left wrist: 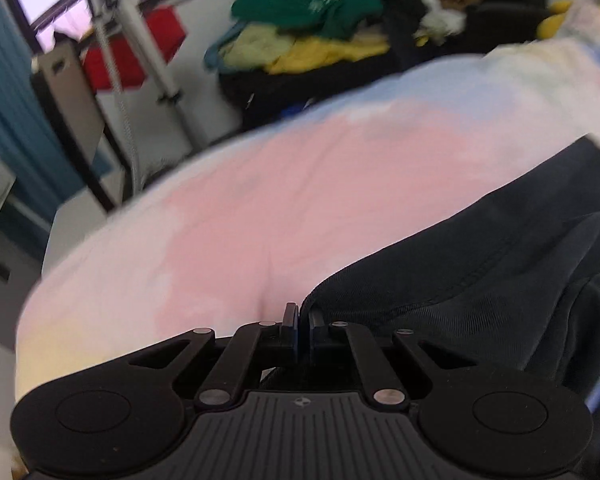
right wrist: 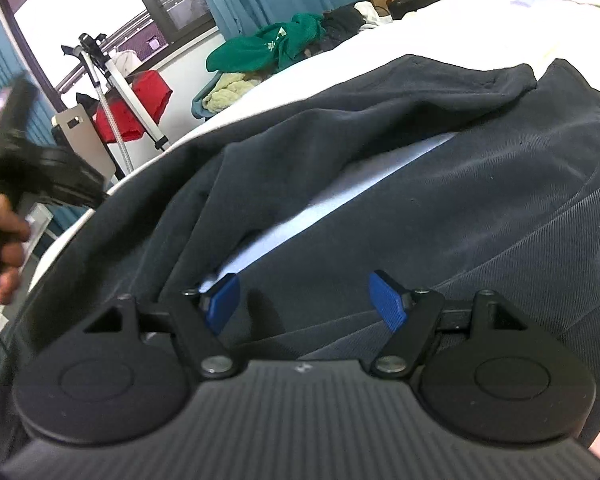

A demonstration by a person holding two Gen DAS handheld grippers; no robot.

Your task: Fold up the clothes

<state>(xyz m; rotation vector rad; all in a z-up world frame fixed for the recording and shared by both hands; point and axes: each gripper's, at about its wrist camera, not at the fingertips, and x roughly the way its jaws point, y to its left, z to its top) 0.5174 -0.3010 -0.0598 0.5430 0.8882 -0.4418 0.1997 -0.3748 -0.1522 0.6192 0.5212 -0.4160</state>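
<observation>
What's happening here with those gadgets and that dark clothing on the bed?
A person is folding a dark navy garment spread on a pastel bedsheet. The left claw is shut, pinching the garment's edge. The right claw hovers open over the middle of the fabric, holding nothing yet.

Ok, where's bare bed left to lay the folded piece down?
Free: the pink sheet left of the dark garment, out to the bed's edge, and the white strip beyond the garment's far edge. Crowded: under the right gripper it is all cloth, and the left gripper pinches its corner.
</observation>
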